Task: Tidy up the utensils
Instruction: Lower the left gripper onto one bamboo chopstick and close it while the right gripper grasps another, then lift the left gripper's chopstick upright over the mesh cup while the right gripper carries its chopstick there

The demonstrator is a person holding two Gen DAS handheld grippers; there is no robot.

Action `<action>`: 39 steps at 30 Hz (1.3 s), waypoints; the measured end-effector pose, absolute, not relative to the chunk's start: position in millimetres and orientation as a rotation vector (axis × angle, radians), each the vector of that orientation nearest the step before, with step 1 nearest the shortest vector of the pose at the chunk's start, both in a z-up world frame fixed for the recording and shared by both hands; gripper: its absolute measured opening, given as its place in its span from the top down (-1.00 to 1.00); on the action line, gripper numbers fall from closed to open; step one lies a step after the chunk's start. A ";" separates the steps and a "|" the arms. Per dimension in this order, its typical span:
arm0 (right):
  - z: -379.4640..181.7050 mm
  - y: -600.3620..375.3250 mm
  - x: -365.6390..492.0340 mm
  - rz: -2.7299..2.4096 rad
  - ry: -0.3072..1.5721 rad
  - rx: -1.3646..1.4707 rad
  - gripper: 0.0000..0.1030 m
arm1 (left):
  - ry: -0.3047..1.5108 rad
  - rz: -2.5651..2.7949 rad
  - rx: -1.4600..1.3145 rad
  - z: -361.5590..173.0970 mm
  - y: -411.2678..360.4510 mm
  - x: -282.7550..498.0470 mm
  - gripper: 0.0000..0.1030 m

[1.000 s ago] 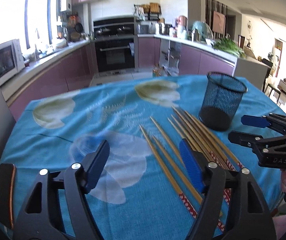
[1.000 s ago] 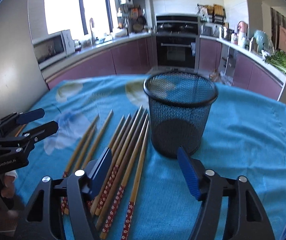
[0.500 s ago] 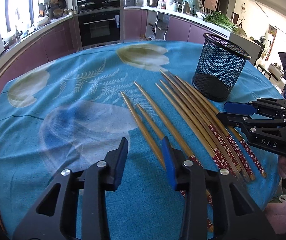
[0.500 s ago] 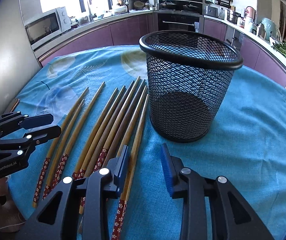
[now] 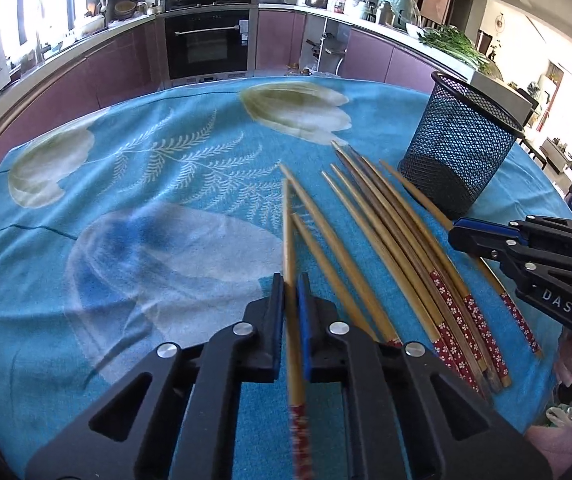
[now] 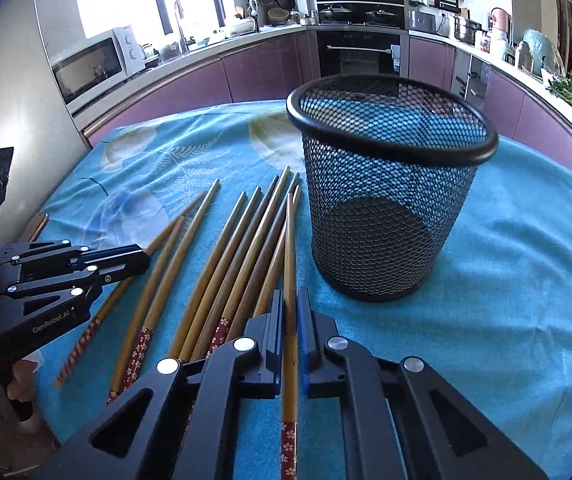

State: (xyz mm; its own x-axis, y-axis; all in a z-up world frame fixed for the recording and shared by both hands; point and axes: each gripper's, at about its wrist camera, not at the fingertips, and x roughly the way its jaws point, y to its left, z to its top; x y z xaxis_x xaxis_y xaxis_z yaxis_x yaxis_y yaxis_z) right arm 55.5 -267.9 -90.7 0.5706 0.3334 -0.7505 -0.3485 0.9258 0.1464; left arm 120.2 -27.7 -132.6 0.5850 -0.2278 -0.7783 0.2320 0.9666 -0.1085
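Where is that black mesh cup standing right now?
The black mesh cup stands upright on the blue tablecloth, just right of the row of chopsticks in the right wrist view. In the left wrist view it is at the far right.

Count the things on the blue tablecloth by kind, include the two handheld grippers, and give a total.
chopsticks: 10 (some overlap, so this is the best count; each gripper is shut on one)
black mesh cup: 1
grippers: 2, the left gripper and the right gripper
Total: 13
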 end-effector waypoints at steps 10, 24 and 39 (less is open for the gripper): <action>-44.6 -285.8 34.1 0.478 0.737 0.052 0.89 | 0.797 -0.346 -0.042 -85.4 -14.1 98.4 0.86; 17.5 -319.2 28.8 0.509 0.560 0.153 0.89 | 0.556 -0.530 -0.136 24.0 -10.5 67.6 0.86; 81.0 -349.5 64.5 0.448 0.419 0.117 0.89 | 0.431 -0.626 -0.129 103.8 -73.0 106.3 0.86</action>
State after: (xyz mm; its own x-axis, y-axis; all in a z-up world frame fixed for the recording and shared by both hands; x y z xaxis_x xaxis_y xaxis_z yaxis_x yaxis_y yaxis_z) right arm 64.5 -349.5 81.0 0.8176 0.4436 -0.3670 -0.3960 0.8960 0.2008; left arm 106.3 -73.0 103.8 0.7252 -0.5922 -0.3513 0.5391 0.8057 -0.2453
